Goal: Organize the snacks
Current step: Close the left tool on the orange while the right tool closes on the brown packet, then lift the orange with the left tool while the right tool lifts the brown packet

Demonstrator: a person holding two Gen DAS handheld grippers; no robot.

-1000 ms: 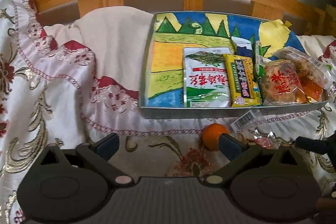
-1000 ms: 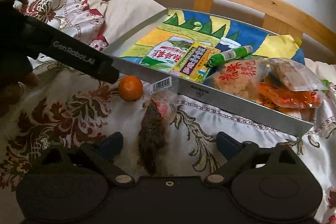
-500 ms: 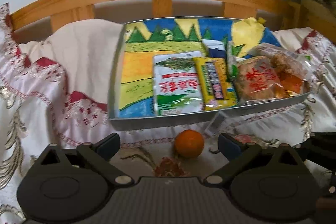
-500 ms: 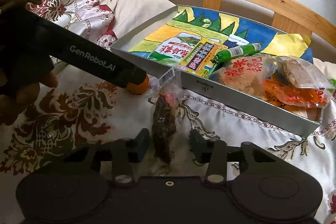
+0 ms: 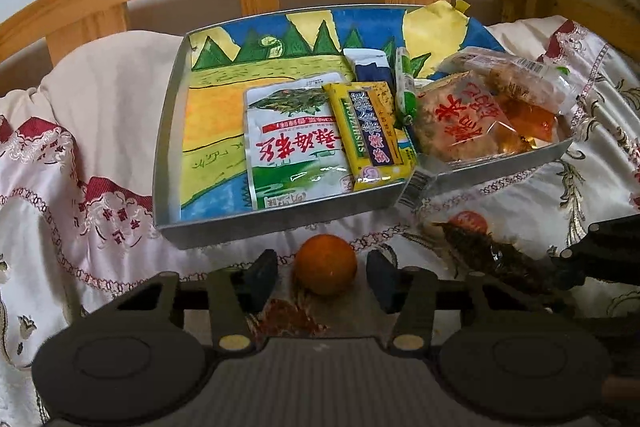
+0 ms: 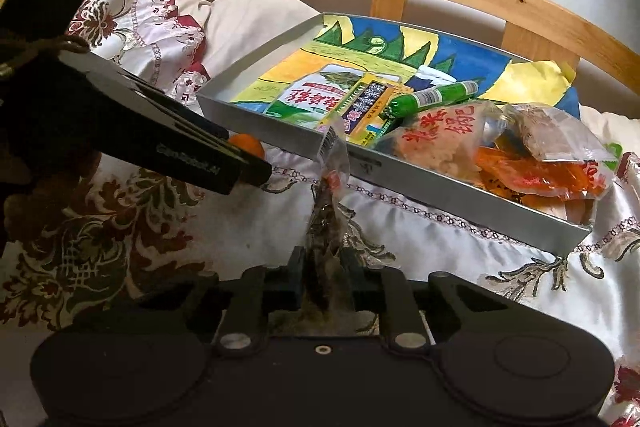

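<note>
bedspread (image 6: pixel 420 227) bears right gripper (image 6: pixel 322 277) pinching dark snack packet (image 6: pixel 326 223).

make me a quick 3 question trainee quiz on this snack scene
1. True or false: the orange lies inside the tray.
2. Which gripper is clamped on the dark snack bag? A) left B) right C) neither
3. Fill in: the green tube lies in the ____.

Key:
1. False. It sits on the bedspread in front of the tray, between the left gripper fingers, which have a gap to it.
2. B, the right gripper.
3. tray
</note>
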